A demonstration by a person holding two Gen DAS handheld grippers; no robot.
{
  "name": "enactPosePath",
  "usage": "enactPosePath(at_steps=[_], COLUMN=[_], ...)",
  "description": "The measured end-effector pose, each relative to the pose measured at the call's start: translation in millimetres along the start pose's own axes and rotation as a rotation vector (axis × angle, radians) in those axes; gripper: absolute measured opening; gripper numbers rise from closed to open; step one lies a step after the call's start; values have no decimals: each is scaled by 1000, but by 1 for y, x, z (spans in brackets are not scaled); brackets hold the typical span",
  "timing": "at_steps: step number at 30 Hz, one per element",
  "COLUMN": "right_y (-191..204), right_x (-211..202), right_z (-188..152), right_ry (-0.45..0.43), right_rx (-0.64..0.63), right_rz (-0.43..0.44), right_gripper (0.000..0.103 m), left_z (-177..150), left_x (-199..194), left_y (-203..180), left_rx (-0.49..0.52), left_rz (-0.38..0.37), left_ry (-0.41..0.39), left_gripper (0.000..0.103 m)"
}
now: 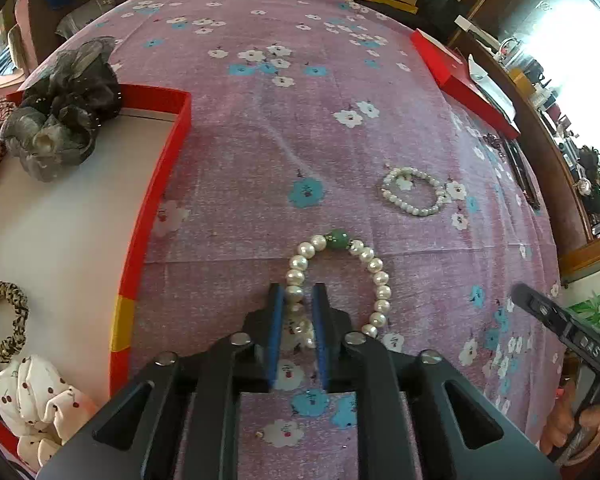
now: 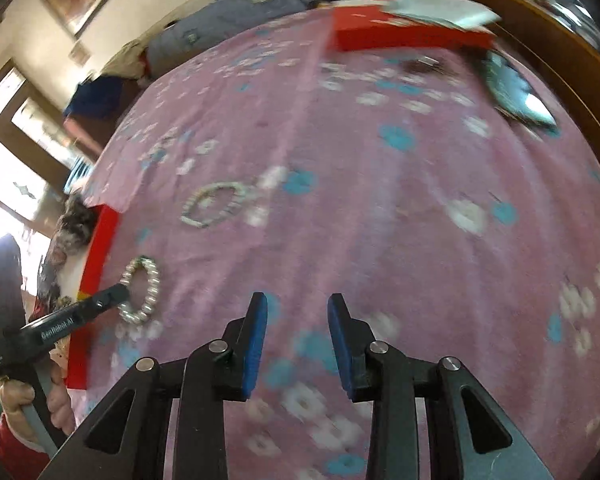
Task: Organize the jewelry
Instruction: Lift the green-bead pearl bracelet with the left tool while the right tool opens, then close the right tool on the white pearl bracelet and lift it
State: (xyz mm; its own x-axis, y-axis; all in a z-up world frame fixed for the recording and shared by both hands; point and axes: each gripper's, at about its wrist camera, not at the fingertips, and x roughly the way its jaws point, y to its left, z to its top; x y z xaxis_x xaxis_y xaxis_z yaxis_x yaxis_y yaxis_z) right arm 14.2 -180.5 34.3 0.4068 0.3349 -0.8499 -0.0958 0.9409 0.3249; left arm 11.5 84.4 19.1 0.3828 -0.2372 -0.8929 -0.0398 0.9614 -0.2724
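The left gripper (image 1: pixel 299 296) straddles the near-left strand of the pearl bracelet (image 1: pixel 374 264) on the bed (image 1: pixel 260 140); its fingers (image 1: pixel 277 320) stand slightly apart, beads between them, not visibly clamped. The right gripper (image 2: pixel 298 308) hangs over bare sheet, fingers spread, holding nothing.

Handling, as a judgement: the bracelet is light, limp along its cord and slick on the beads. Pinch across the strand between beads, not on the green bead (image 1: pixel 335 239).

Beyond lies a smaller bracelet (image 1: pixel 414 192). The red tray (image 1: pixel 168 168) sits to the left.
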Motion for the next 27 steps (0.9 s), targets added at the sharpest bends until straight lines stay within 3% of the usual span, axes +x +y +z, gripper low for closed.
enactPosePath(at_steps=[9,16,17,18,19,27], right_y=[60,74,77,80,83,80], right_x=[58,84,85,87,88,61], right_z=[59,66,65,64,63,64], right_ry=[-9,11,6,2,-1,-29], right_rx=[-175,-218,-230,-247,-260,-200], right_rz=[-50,-132,-146,-159,-164,-73], right_gripper=[33,33,27,13,6,6], left_z=[-3,-4,-4,-5,-5,-1], left_x=[1,1,1,1,1,-17], left_y=[-11,-10,-11,-11,-12,-9], left_rx=[46,43,46,51,58,28], left_rz=[35,35,45,68,89,33], left_ry=[-21,-26,-27,-29,-30,-49], left_gripper=[24,24,20,13,9,9])
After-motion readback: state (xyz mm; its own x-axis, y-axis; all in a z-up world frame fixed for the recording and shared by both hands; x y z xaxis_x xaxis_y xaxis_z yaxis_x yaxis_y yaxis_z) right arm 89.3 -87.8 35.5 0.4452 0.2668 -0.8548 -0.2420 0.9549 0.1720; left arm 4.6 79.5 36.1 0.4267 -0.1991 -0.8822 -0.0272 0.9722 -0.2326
